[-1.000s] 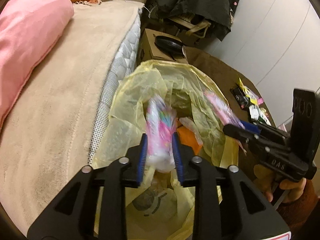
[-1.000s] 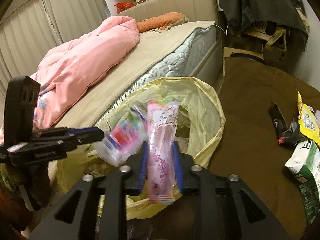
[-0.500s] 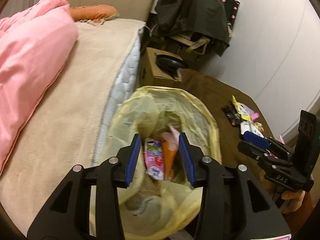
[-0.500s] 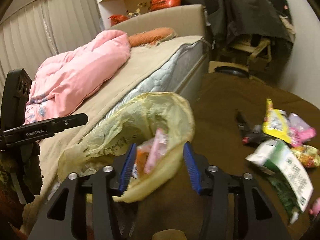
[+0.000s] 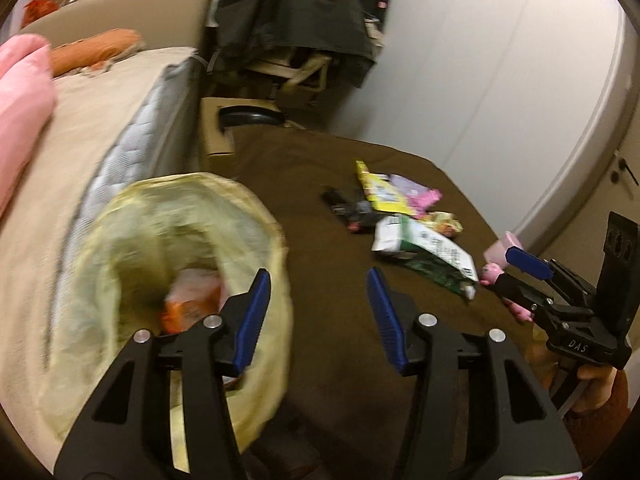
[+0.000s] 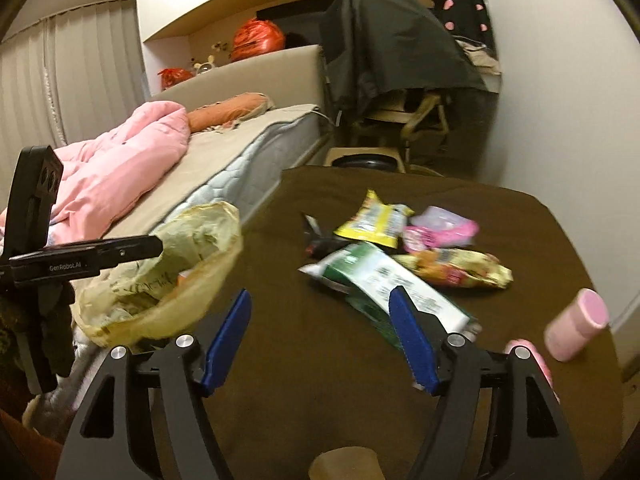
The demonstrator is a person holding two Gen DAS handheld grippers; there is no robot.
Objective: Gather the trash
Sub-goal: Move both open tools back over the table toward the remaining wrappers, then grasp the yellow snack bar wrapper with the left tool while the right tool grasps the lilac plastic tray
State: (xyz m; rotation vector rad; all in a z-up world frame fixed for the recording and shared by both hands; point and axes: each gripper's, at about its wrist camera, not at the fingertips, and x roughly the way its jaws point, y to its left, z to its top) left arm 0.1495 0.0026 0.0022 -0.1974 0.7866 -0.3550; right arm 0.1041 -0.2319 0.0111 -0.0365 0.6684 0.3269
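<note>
A yellow trash bag stands open at the table's left edge, with an orange wrapper inside. My left gripper hovers over the bag's right rim, its jaws opening and nothing between them. My right gripper hangs over the brown table, jaws also opening and empty. Ahead of it lies a pile of trash: a green-white packet, a yellow packet, a pink wrapper, a yellow-orange wrapper and a black wrapper. A pink cup lies at the right.
A bed with a pink duvet runs along the table's left side, right behind the bag. A chair draped in dark clothing and a cardboard box stand beyond the table's far edge. A white wall lies to the right.
Both grippers let go of their pink wrappers, which dropped into the bag. Their jaws opened wide, and both swung right, away from the bag and toward the trash pile.
</note>
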